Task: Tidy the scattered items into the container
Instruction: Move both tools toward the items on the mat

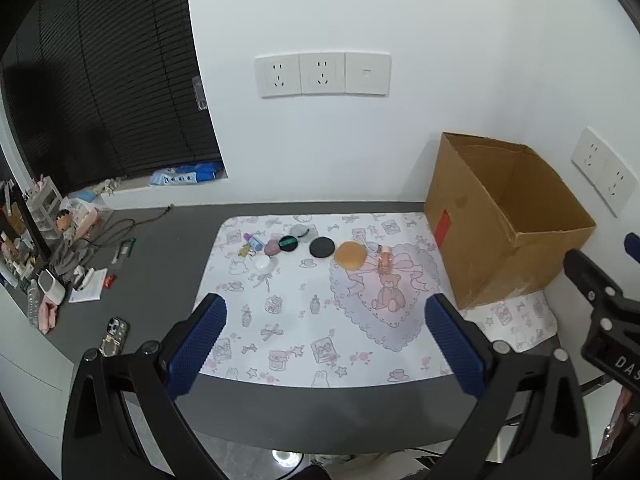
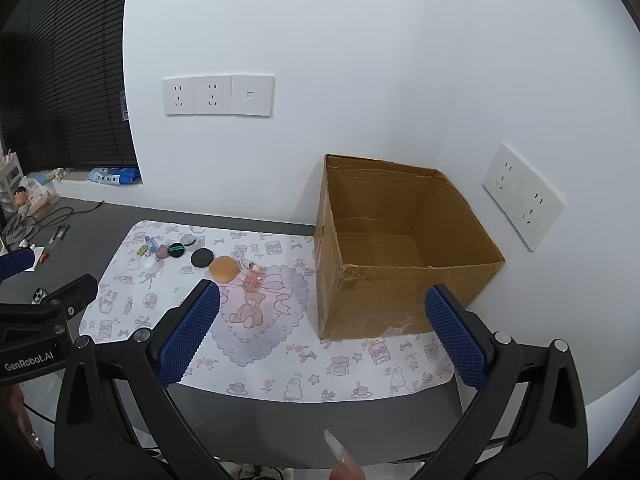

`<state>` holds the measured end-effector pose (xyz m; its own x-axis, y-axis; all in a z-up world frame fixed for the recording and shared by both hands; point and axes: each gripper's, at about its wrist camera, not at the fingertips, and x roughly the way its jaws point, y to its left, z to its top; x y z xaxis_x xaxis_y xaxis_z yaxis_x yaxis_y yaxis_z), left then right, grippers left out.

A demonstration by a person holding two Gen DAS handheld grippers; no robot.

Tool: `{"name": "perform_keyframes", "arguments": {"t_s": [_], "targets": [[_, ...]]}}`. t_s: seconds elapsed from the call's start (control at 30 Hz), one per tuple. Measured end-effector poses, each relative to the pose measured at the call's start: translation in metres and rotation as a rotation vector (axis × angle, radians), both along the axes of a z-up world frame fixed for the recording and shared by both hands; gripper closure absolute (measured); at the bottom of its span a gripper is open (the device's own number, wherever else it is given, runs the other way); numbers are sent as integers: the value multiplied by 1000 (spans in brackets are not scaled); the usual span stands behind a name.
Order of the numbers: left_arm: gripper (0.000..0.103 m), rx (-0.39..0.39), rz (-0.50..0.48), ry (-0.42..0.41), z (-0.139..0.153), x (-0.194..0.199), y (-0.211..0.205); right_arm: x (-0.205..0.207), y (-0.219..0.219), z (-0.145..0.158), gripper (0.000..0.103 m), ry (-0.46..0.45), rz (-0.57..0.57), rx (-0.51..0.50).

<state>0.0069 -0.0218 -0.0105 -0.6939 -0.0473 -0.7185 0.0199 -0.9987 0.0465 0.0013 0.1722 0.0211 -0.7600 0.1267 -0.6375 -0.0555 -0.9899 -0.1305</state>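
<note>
Both grippers hung spread and empty: left gripper [image 1: 326, 344], right gripper [image 2: 322, 328]. Small items lay mid-frame on the counter's printed mat [image 1: 304, 320]; cardboard box [image 2: 400, 248] stood right. Orange sponge [image 1: 350, 255] looked soft, light: pinch its sides. Pink bottle [image 1: 385, 263] probably slippery. Only right view showed the box floor, bare.

We see a white mat printed with pink-grey bears, bows and cups [image 1: 304, 320] on a dark grey tabletop [image 1: 168, 248]. On it – a round orange-tan sponge puff [image 1: 350, 255], a flat black round puff [image 1: 321, 247], a small pink clear bottle [image 1: 385, 261], a white round cap [image 1: 262, 262]. We note the plain brown cardboard box with a red label [image 2: 360, 296], and blue textured gripper pads [image 1: 198, 344] on black frames.
</note>
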Motion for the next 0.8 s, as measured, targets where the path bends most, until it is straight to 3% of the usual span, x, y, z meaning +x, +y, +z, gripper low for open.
{"name": "perform_keyframes", "arguments": {"t_s": [0.8], "targets": [[3, 11, 44, 21, 3, -4, -12, -5, -7, -1, 0, -2, 10, -8]]}}
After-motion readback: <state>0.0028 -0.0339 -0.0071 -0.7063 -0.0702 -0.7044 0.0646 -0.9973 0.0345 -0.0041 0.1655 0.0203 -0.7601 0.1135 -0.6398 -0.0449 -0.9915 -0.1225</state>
